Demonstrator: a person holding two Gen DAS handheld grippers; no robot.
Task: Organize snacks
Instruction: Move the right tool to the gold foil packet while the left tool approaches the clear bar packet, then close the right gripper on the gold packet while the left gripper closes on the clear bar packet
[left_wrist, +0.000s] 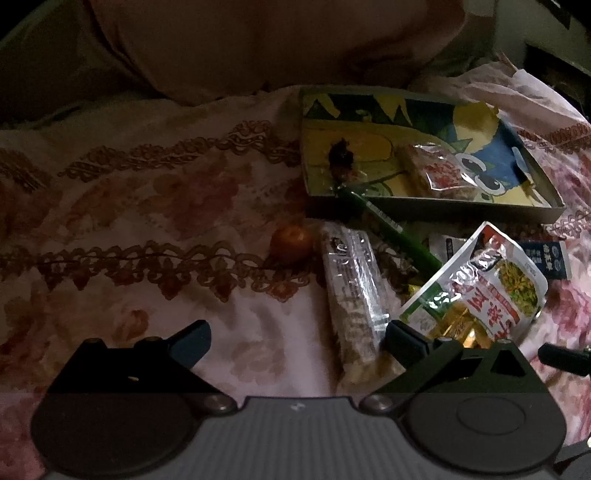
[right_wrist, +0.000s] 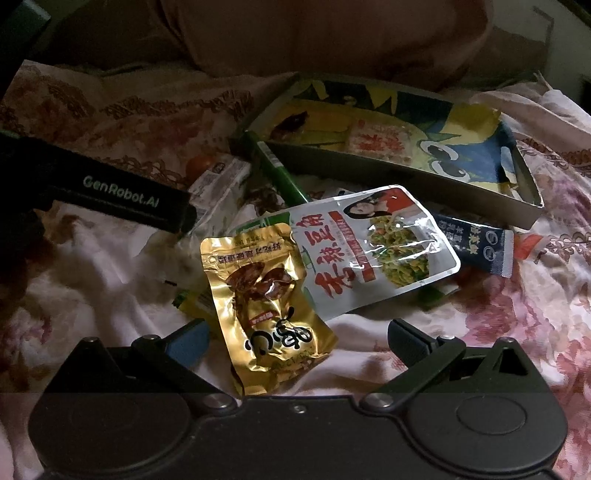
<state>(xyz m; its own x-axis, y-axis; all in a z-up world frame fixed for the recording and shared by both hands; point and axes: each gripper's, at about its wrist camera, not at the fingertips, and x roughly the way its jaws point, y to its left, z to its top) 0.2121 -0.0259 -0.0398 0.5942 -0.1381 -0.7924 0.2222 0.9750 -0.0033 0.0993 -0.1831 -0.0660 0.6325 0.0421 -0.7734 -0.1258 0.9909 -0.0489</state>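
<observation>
Dim lighting; the snacks are scattered on a floral cloth (left_wrist: 147, 221).

Left gripper (left_wrist: 297, 341): jaws are spread wide and nothing is held. A long clear bar (left_wrist: 351, 291) lies on the cloth between the fingers, nearer the right one; contact with that finger cannot be told.

Right gripper (right_wrist: 297, 341): jaws are likewise spread wide, nothing clamped. A gold pouch (right_wrist: 266, 310) lies between the fingers, its lower end close to the gripper body, with the left finger just beside its edge (contact not resolvable).

A white pouch (right_wrist: 376, 247) with red characters is seen overlapping the gold pouch's upper right corner. A dark sachet (right_wrist: 476, 251) lies just beside the white pouch, on the side toward the tray. A green stick (right_wrist: 280, 173) is propped against the near corner of the tray (right_wrist: 406, 173). An orange ball (left_wrist: 291, 240) sits near the bar's far end.

Inside the tray (printed cartoon floor), one clear red-labelled pack (left_wrist: 439, 171) lies flat, and a dark piece (left_wrist: 341, 155) rests toward the left end.

The left gripper's body is visible at the left edge of the right wrist view.
</observation>
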